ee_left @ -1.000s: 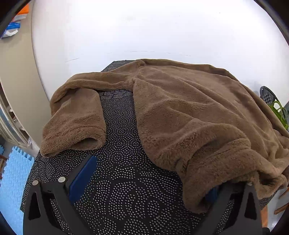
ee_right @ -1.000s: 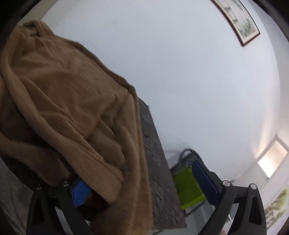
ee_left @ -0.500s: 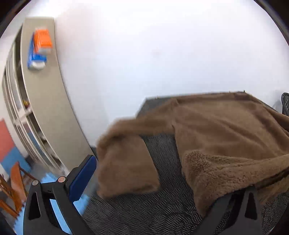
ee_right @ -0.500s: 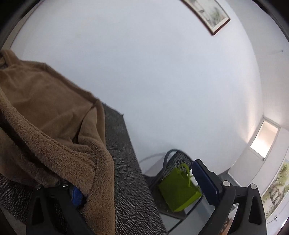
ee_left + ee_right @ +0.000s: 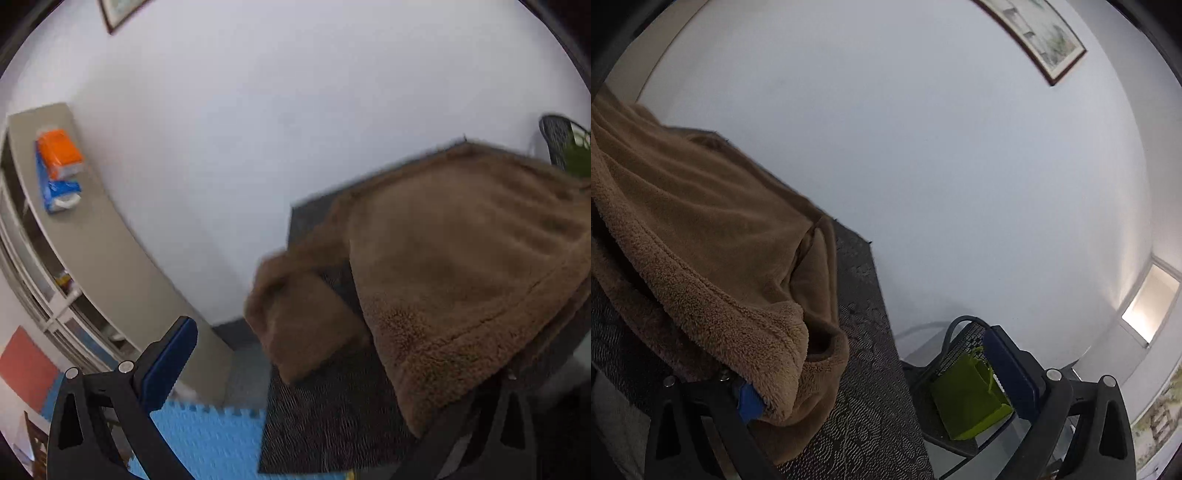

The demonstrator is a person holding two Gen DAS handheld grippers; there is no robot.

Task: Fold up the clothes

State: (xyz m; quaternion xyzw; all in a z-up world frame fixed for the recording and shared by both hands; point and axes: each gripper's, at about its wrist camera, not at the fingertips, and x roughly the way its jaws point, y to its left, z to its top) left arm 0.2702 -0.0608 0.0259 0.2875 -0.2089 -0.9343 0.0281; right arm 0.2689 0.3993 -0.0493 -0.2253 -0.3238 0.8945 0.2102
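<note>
A brown fleece garment point(image 5: 461, 266) lies on a dark dotted tablecloth point(image 5: 332, 413). Its near hem is lifted and hangs over the right finger of my left gripper point(image 5: 325, 384), whose jaws stand wide apart; the left blue pad point(image 5: 170, 362) is bare. One sleeve point(image 5: 306, 321) rests flat at the table's left side. In the right wrist view the same garment point(image 5: 701, 240) drapes over the left finger of my right gripper point(image 5: 879, 376). Its right blue pad point(image 5: 1008, 369) is bare and far from the left one.
A grey cabinet point(image 5: 96, 251) with orange and blue packs point(image 5: 57, 166) stands left of the table. Blue foam mats point(image 5: 207, 439) cover the floor. A mesh chair with a green bag point(image 5: 967, 398) stands at the table's right. White wall behind.
Both grippers have risen and tilted upward, lifting the garment's near hem off the table. The views now show more wall and less tabletop.
</note>
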